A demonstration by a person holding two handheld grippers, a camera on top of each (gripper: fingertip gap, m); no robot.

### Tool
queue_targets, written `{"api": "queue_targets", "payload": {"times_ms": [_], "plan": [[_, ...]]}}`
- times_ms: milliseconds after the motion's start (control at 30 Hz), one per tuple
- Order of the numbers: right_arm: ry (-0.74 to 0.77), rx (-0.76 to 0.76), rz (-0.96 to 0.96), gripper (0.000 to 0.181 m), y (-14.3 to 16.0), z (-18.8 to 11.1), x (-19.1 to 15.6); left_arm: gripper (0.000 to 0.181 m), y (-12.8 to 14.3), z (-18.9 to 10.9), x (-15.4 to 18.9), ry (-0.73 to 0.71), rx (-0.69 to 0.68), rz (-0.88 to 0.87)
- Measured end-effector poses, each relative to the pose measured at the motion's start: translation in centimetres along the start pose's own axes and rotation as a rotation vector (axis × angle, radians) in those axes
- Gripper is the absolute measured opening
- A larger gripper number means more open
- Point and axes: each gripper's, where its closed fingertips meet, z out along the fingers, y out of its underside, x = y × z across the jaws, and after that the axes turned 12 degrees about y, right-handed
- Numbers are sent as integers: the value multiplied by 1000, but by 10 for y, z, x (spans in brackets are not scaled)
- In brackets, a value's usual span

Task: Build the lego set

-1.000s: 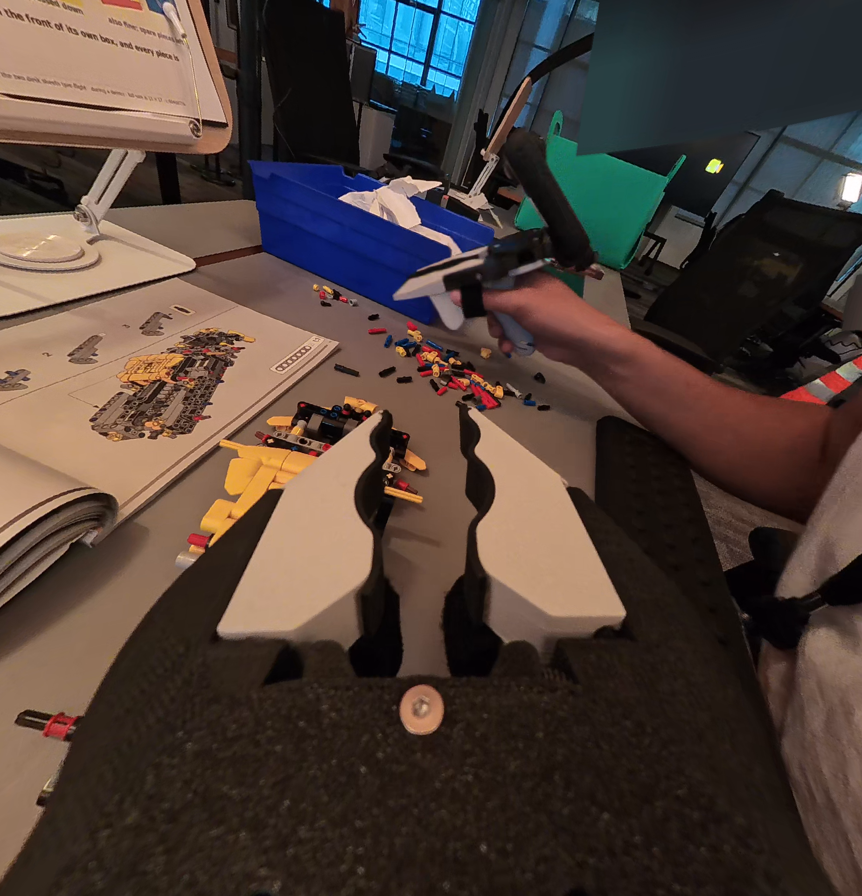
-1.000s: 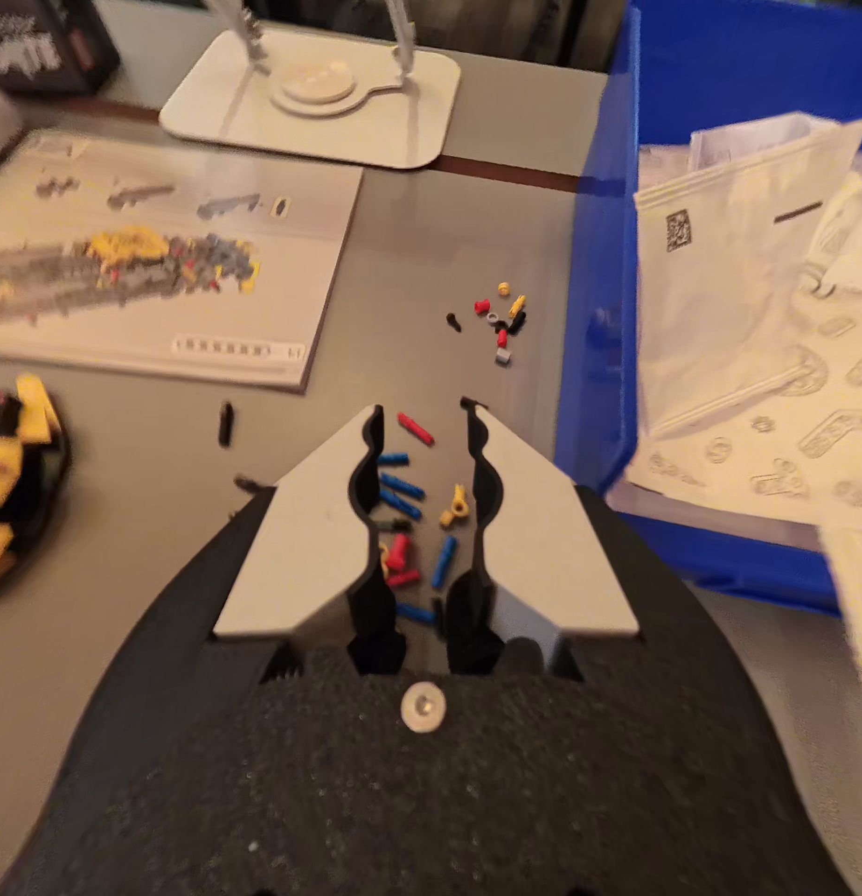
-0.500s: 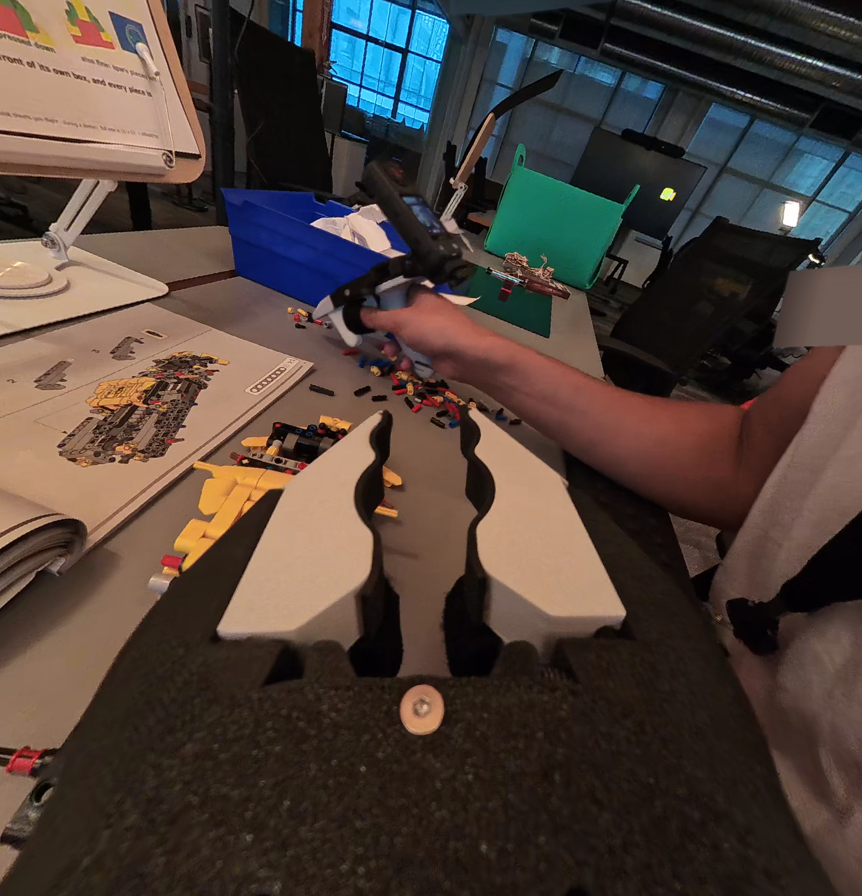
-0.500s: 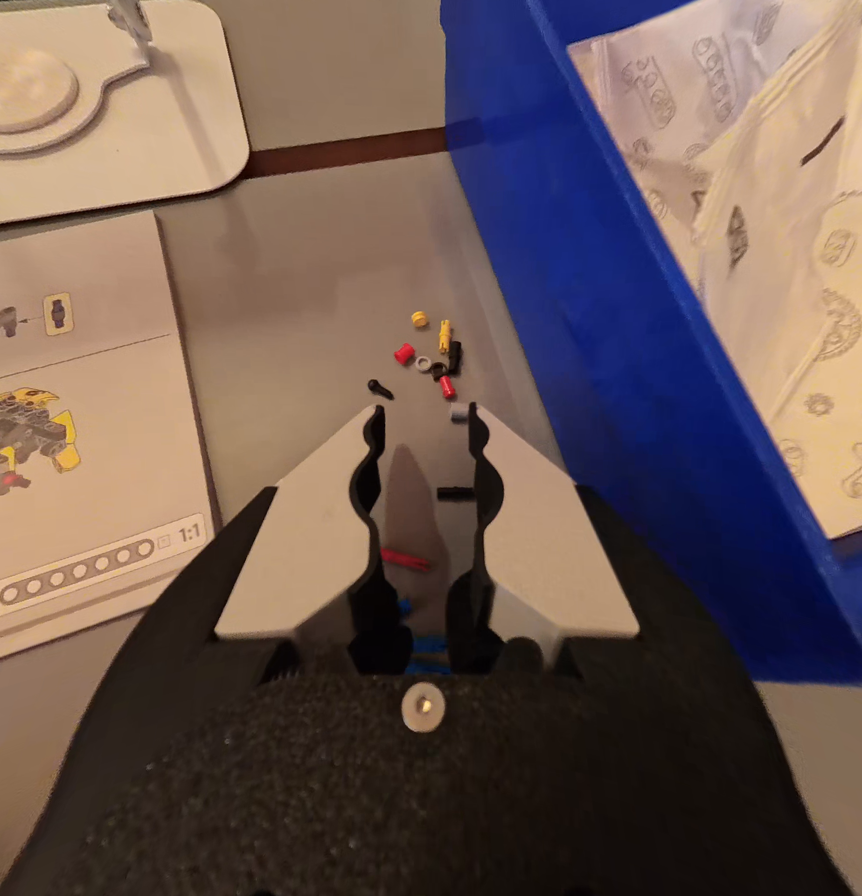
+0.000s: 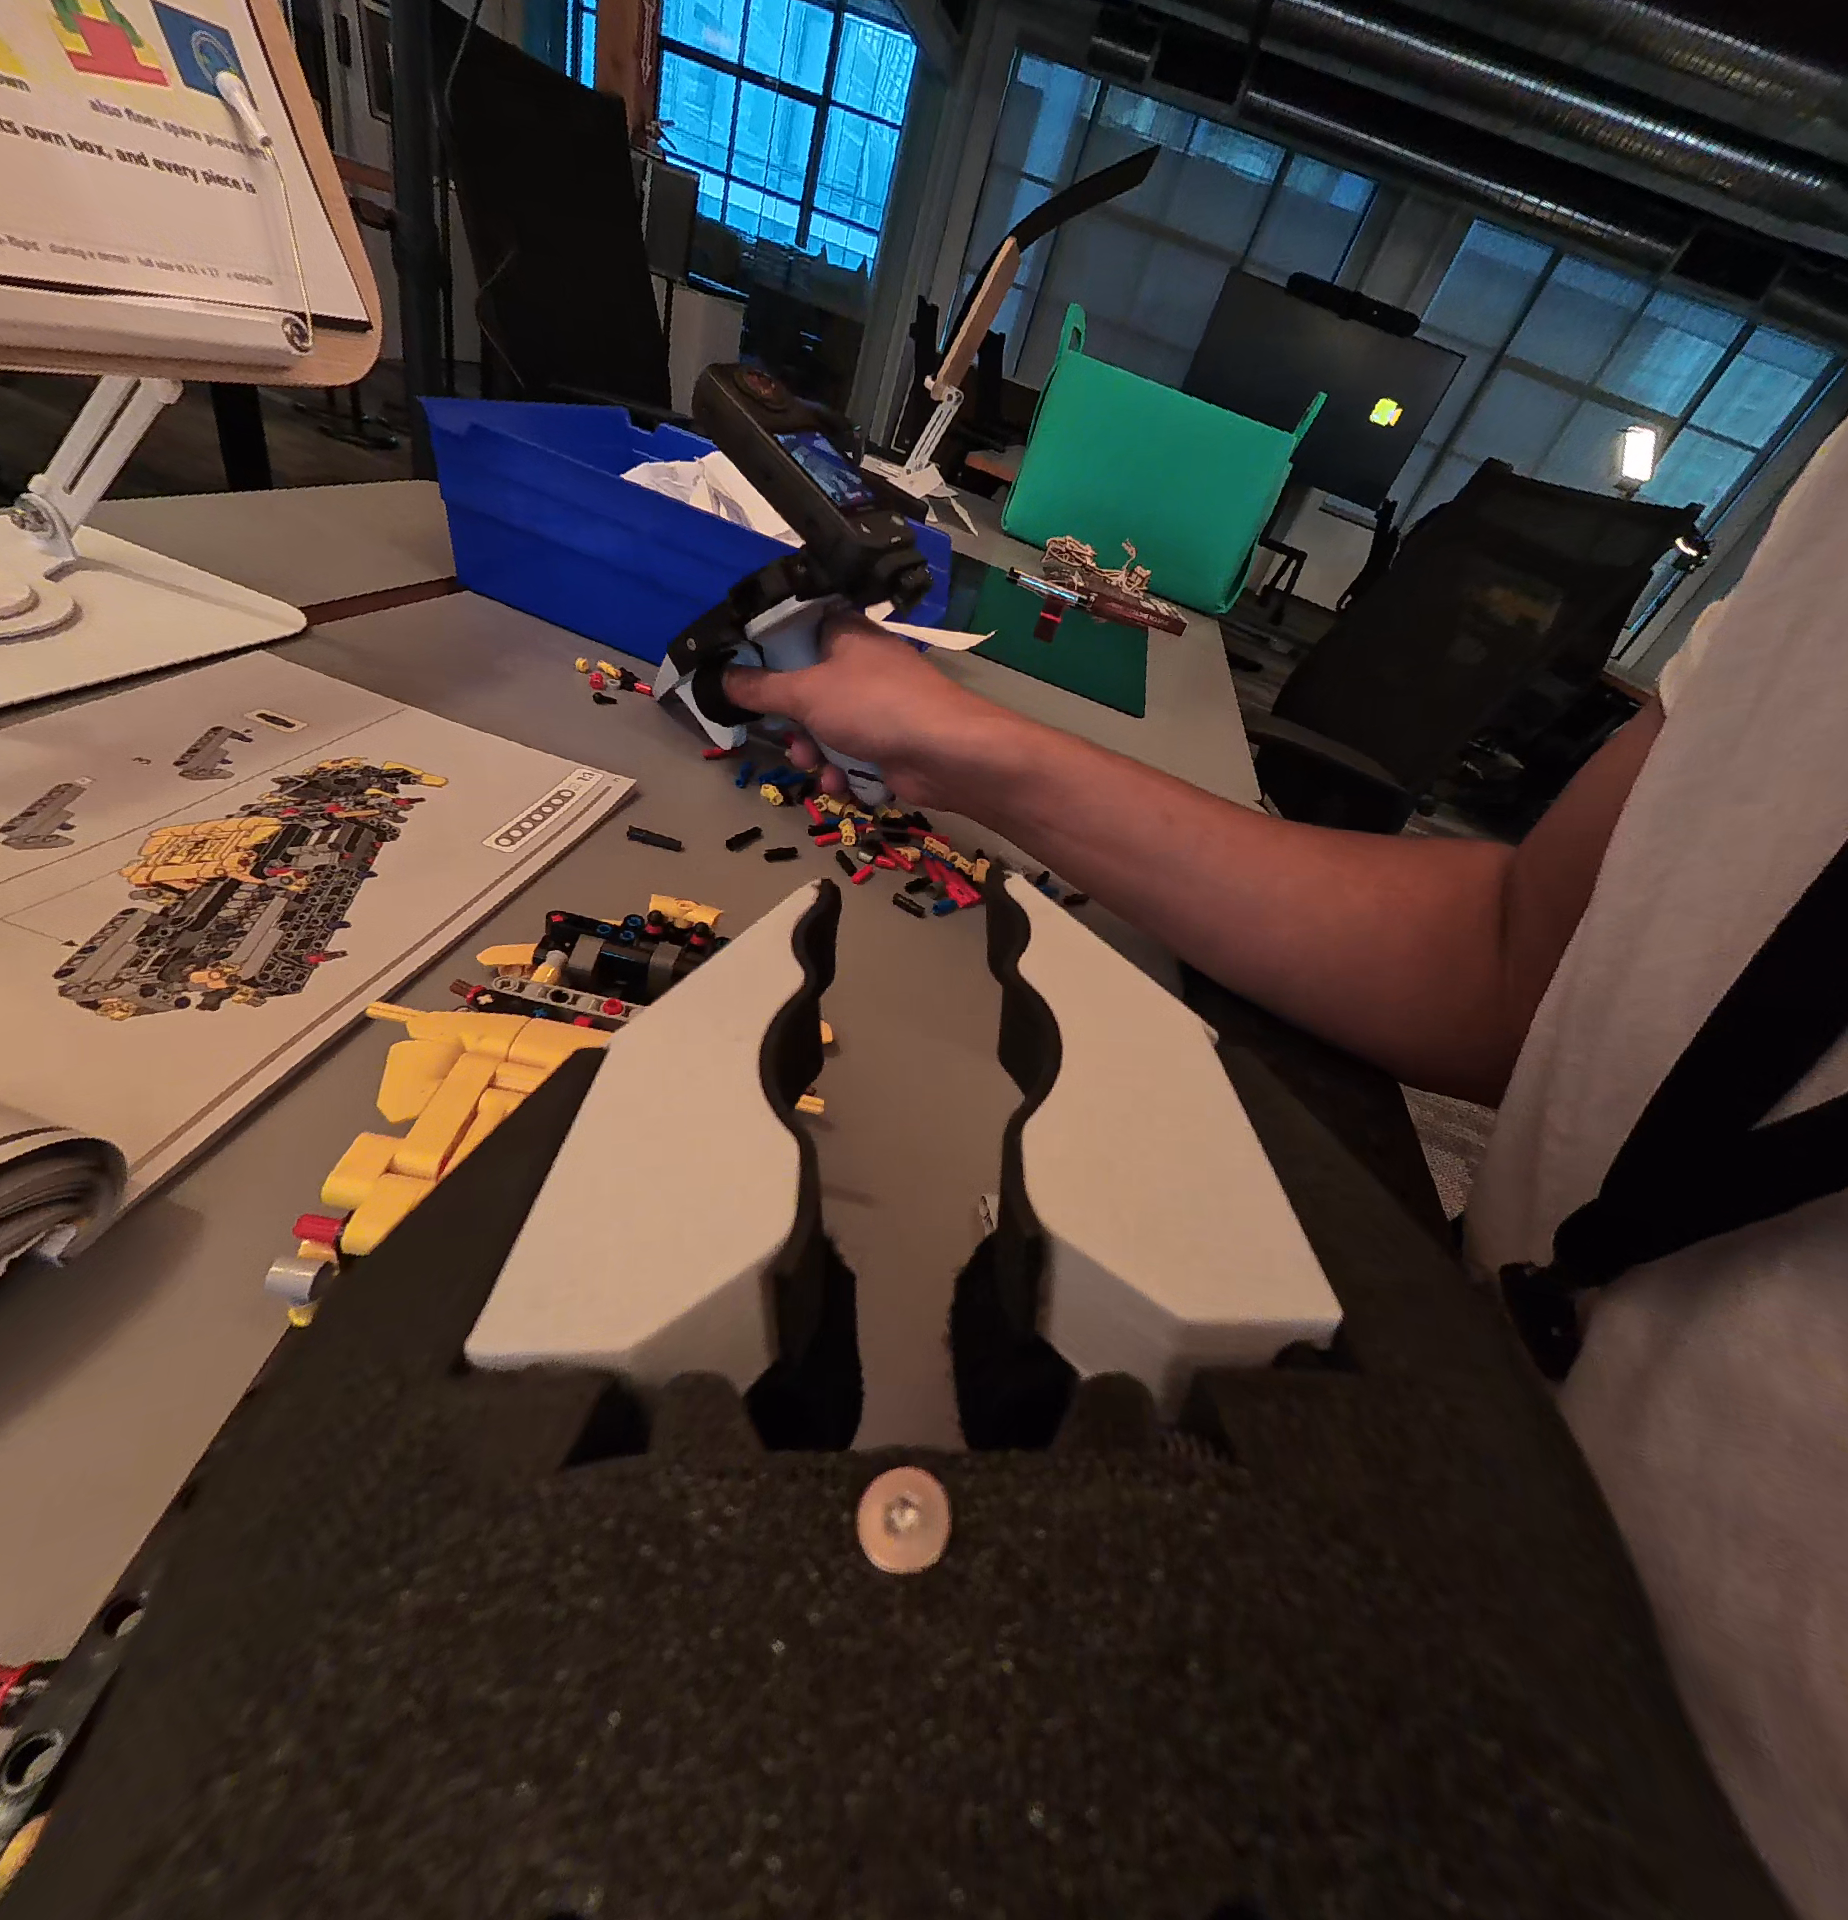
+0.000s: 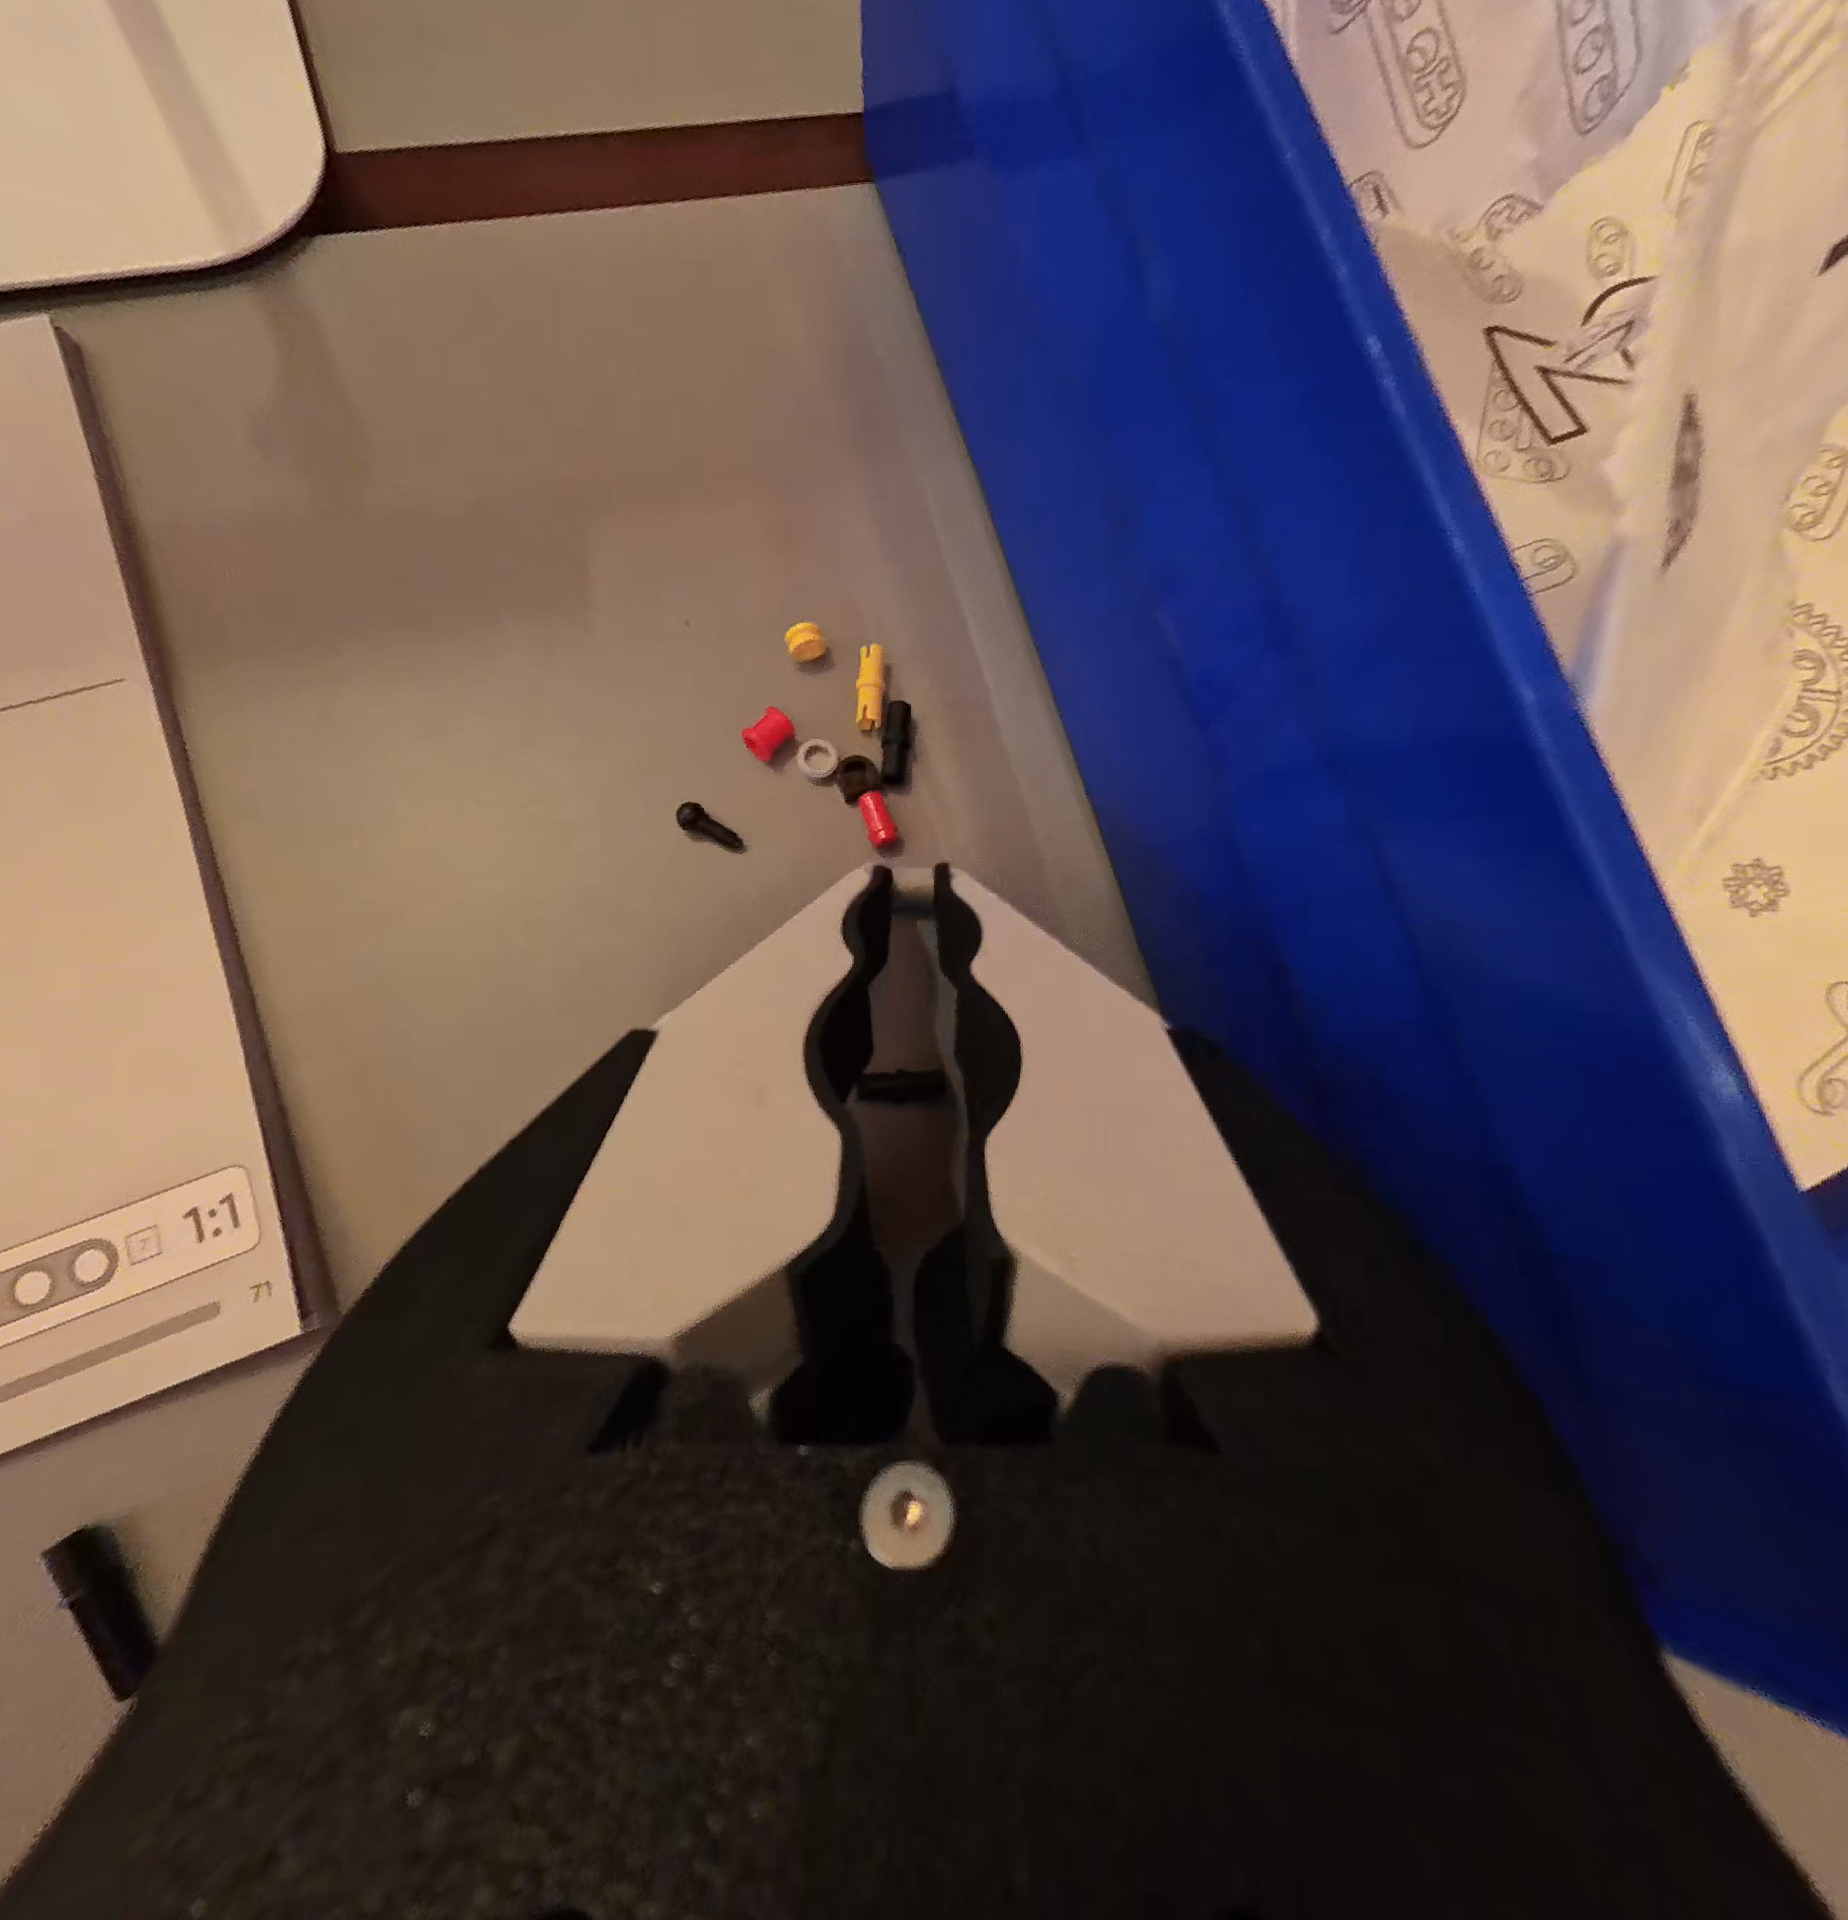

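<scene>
My left gripper (image 5: 912, 891) is open and empty, held above the table beside the yellow and black lego model (image 5: 546, 1013). A pile of small loose pieces (image 5: 889, 847) lies ahead of it. My right gripper (image 6: 909, 878), also in the left wrist view (image 5: 707, 681) in a hand, is low over the table next to the blue bin (image 6: 1211, 623). Its jaws are nearly closed on a small grey piece (image 6: 912, 896) at the tips. A black pin (image 6: 894, 1086) lies on the table under the fingers. A cluster of small pieces (image 6: 837, 738) lies just ahead.
The open instruction booklet (image 5: 224, 883) lies at left, its corner in the right wrist view (image 6: 89, 935). The bin holds paper bags (image 6: 1678, 520). A white stand base (image 5: 89, 613) is behind the booklet. A green bag (image 5: 1148, 499) stands far back. A person's arm (image 5: 1263, 904) crosses the right. My hands' fingertips stand some 40 cm from each other. To the black pin (image 6: 894, 1086): right tips about 4 cm, left tips about 35 cm.
My right gripper has moved forward along the blue bin to the small cluster of pieces, lowered, and closed its jaws around the grey piece. My left gripper stays open, nearly in place.
</scene>
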Motion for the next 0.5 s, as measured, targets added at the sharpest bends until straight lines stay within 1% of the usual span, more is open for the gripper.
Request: {"api": "queue_targets", "payload": {"times_ms": [67, 133, 200, 267, 300, 367, 467, 500], "plan": [[-5, -2, -23, 7, 1, -2, 0, 29, 1, 0, 0, -1, -5, 2], [-47, 17, -37, 7, 0, -13, -3, 29, 2, 0, -2, -13, -14, 10], [-143, 84, -61, 7, -4, -37, -15, 29, 4, -1, -4, -27, -20, 13], [-289, 172, -130, 7, 1, -74, -35, 29, 4, -3, -6, -40, -20, 15], [-390, 209, -187, 7, 9, -97, -48, 29, 4, -4, -7, -47, -19, 17], [-586, 251, -294, 7, 37, -142, -67, 28, 2, -6, -10, -65, -11, 22], [-908, 236, -465, 7, 98, -206, -84, 28, -2, -9, -15, -88, 14, 12], [-975, 232, -507, 7, 115, -221, -85, 28, -3, -11, -16, -97, 21, 10]]}}
